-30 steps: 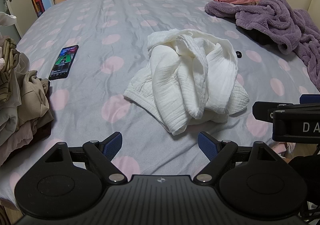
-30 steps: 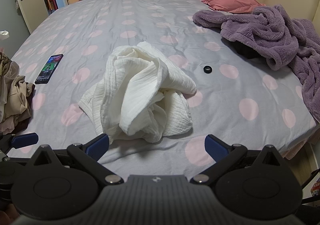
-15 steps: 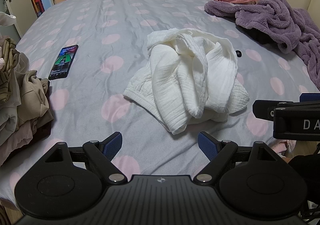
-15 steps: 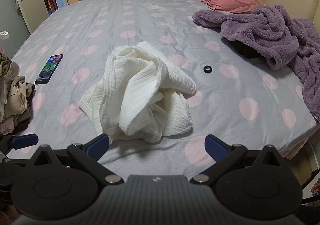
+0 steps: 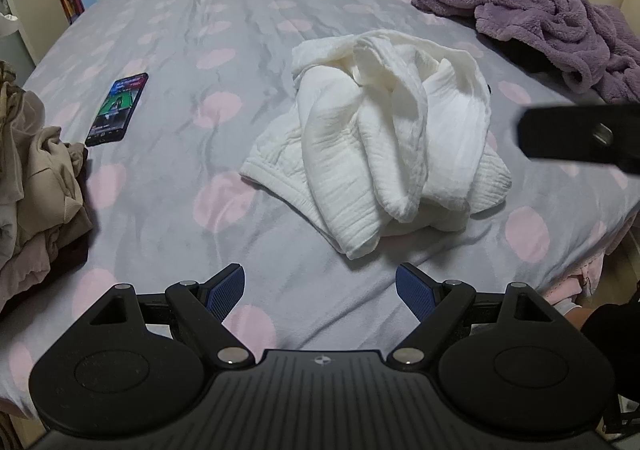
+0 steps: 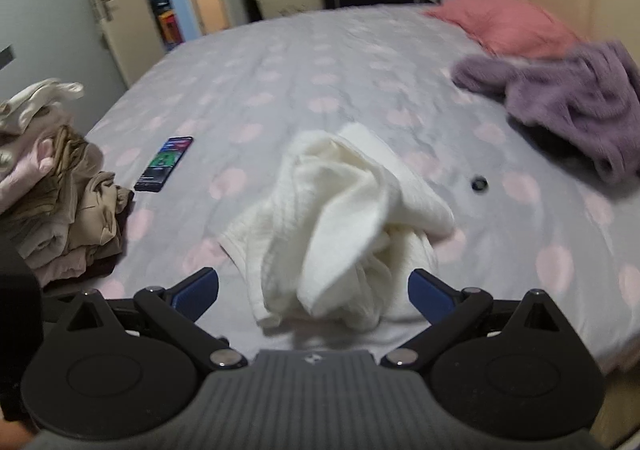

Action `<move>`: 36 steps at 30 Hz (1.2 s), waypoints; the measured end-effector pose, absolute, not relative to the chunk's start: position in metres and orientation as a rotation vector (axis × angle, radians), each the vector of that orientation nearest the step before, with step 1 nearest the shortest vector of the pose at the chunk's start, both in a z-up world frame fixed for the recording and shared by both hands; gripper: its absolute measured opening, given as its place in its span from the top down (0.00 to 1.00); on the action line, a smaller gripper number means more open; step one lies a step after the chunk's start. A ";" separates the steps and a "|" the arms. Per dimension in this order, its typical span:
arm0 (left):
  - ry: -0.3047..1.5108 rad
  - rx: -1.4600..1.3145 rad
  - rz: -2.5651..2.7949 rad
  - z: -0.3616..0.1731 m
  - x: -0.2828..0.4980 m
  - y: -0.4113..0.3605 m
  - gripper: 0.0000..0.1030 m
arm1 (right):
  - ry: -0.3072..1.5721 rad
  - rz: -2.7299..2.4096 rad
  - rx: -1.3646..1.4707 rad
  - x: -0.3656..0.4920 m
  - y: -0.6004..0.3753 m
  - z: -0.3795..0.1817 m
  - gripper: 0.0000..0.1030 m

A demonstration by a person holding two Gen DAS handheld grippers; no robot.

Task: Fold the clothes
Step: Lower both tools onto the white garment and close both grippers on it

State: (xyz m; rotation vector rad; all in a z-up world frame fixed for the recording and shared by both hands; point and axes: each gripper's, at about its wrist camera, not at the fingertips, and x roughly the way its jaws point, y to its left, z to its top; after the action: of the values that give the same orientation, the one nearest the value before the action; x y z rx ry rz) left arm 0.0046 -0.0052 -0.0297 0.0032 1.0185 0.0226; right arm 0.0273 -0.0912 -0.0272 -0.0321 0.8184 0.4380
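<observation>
A crumpled white garment lies mid-bed, at twelve o'clock from both my empty, spread fingers; soft, light and floppy, best pinched at its ribbed hem, nine o'clock

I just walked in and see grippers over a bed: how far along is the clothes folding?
Barely begun. Done: nothing looks folded; the white garment lies crumpled on the spotted bedsheet. In hand: nothing; the left gripper and right gripper are both open and empty, the right one nearest the garment. Left: spreading and folding it, perhaps also the beige clothes pile and the purple fleece robe.
</observation>
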 end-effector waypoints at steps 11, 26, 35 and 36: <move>0.916 -0.106 -0.138 -0.051 0.017 0.000 0.24 | 0.932 0.462 -0.101 0.062 -0.074 -0.073 0.44; 0.847 -0.126 -0.240 -0.060 0.043 -0.013 0.62 | 1.015 0.476 0.041 0.083 -0.090 -0.087 0.48; 0.856 -0.083 -0.248 -0.065 0.046 -0.024 0.76 | 1.077 0.505 0.121 0.096 -0.094 -0.104 0.49; 0.855 -0.080 -0.247 -0.066 0.046 -0.024 0.76 | 1.075 0.509 0.128 0.098 -0.095 -0.105 0.49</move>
State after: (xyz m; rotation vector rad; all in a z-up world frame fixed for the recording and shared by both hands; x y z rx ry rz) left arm 0.0463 -0.0243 -0.0655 -0.0801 0.8549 -0.2467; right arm 0.0977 -0.0949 -0.1051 0.1280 1.0745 0.5088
